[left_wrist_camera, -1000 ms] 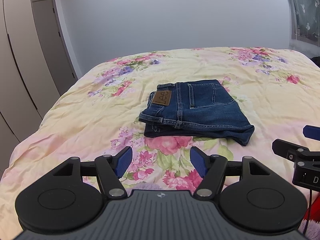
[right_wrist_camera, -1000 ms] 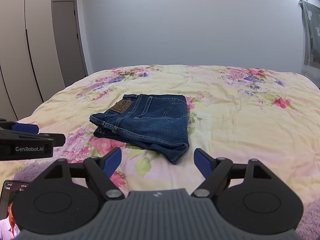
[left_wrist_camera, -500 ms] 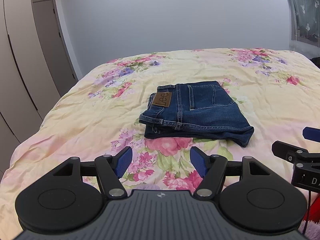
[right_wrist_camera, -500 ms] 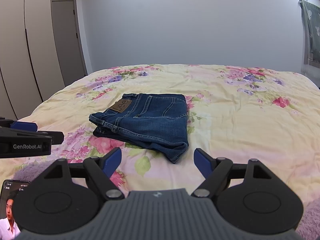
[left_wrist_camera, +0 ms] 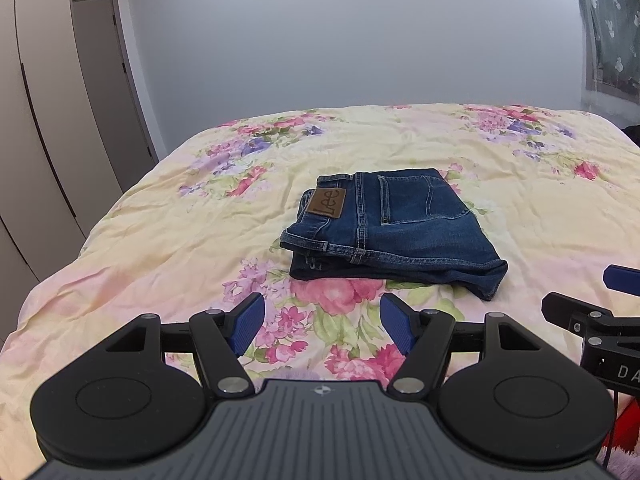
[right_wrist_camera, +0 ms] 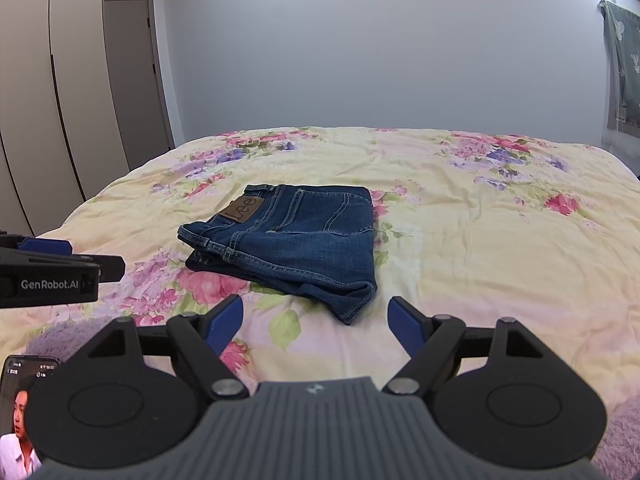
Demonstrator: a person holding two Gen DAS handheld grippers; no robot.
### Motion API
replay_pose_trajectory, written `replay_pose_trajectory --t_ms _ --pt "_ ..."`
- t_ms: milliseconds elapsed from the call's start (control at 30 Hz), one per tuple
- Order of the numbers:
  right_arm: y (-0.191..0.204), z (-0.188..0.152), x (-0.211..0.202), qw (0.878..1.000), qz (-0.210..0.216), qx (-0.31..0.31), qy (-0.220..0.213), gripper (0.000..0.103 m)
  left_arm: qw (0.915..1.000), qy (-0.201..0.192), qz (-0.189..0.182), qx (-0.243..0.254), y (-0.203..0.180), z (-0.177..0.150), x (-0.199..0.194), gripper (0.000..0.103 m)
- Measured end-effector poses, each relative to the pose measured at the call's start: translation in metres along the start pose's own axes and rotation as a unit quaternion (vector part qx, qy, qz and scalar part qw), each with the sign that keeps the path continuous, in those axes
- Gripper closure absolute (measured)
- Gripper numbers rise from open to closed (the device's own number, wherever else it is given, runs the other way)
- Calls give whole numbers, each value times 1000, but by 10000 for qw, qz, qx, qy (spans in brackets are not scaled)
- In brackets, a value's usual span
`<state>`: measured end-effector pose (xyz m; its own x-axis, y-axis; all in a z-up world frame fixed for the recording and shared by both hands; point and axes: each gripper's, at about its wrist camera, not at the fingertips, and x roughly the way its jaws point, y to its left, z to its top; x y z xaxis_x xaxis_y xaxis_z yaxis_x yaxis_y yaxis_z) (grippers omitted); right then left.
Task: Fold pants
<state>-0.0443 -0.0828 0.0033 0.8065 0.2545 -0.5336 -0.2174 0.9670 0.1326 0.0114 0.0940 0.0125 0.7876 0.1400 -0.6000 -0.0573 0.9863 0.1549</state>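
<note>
The dark blue jeans lie folded into a compact rectangle in the middle of the bed, brown Lee patch on top at the left. They also show in the right wrist view. My left gripper is open and empty, held above the bed's near edge, short of the jeans. My right gripper is open and empty, just short of the jeans' near right corner. Each gripper shows at the side of the other's view: the right one and the left one.
The bed carries a yellow floral quilt. Wardrobe doors and a room door stand at the left. A green curtain hangs at the right. A phone lies on a purple fleece at the near left.
Both grippers have drawn back slightly and tilted up, so the jeans sit a little lower and farther in view. The jeans have not moved. Both grippers stay open.
</note>
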Motion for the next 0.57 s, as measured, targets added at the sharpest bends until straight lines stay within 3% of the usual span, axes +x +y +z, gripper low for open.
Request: replay_pose_trajectory --t_ms 567 --pt "1 -1 -1 10000 -4 -35 -17 27 10000 -42 -64 12 -1 -1 -2 24"
